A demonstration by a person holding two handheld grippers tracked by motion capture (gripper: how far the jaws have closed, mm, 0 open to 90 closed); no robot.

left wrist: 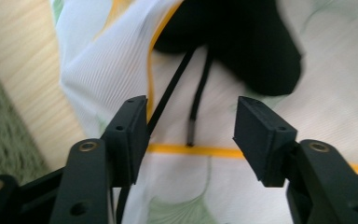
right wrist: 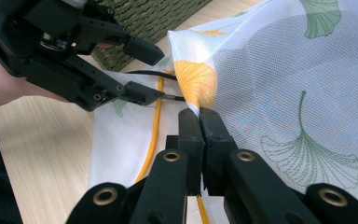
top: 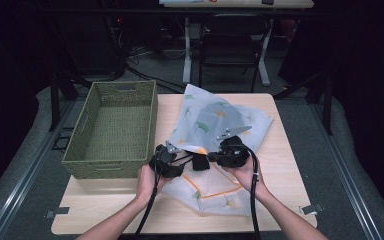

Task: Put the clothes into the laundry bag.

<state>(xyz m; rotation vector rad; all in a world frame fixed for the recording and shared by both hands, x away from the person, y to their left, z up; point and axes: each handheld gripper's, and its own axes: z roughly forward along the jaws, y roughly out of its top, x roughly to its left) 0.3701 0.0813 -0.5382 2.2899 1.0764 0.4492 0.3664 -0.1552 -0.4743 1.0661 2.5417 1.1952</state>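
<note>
Pinching the cloth (right wrist: 279, 93) — right gripper (right wrist: 199, 114); left gripper (left wrist: 191, 121) open above it.

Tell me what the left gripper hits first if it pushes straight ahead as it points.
Probably the thin black cords lying on the white leaf-print cloth, then the dark pouch beyond; depth is unclear.

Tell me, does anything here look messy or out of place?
The leaf-printed mesh bag lies crumpled and half lifted, pinched by the right gripper, with black drawstrings trailing loose across it. The green basket sits empty.
</note>
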